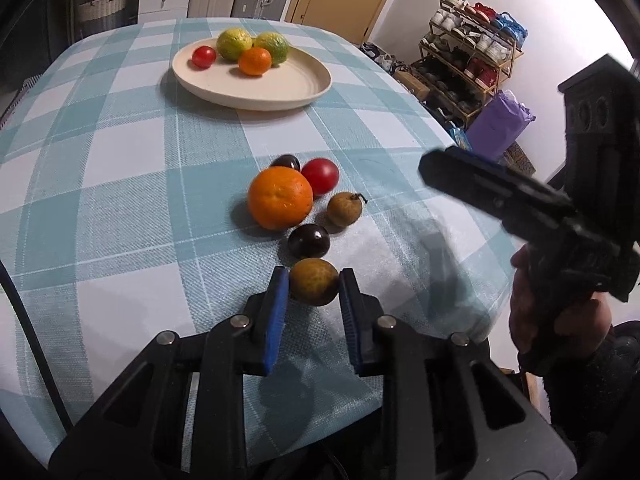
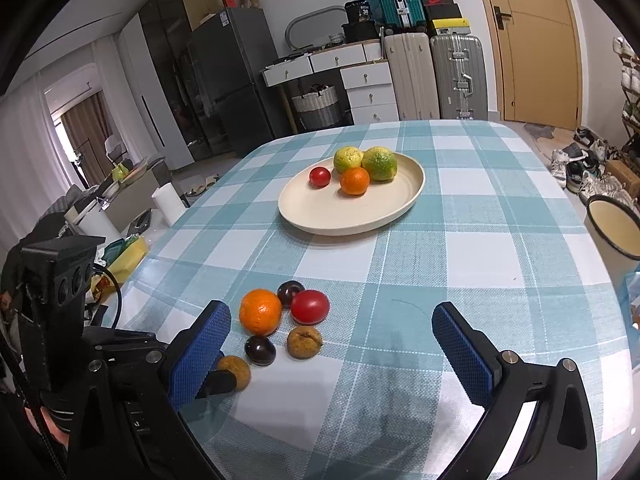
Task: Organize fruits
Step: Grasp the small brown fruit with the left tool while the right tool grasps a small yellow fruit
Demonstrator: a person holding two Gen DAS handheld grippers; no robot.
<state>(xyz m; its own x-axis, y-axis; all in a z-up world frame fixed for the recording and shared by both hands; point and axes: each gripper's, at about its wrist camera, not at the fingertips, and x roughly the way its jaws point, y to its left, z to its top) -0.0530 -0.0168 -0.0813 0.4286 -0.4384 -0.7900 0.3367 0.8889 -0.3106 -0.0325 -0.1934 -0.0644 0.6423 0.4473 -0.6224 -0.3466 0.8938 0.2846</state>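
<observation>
Your left gripper's blue pad (image 2: 200,354) covered part of the brown fruit (image 2: 237,371) in the right wrist view. The far dark plum (image 1: 286,162) sat half hidden at twelve o'clock behind the big orange (image 1: 280,199). At three o'clock, the cream pot (image 2: 614,236) was cut off by the frame edge. Shoes on the rack (image 1: 472,52) stayed too small to tell.
</observation>
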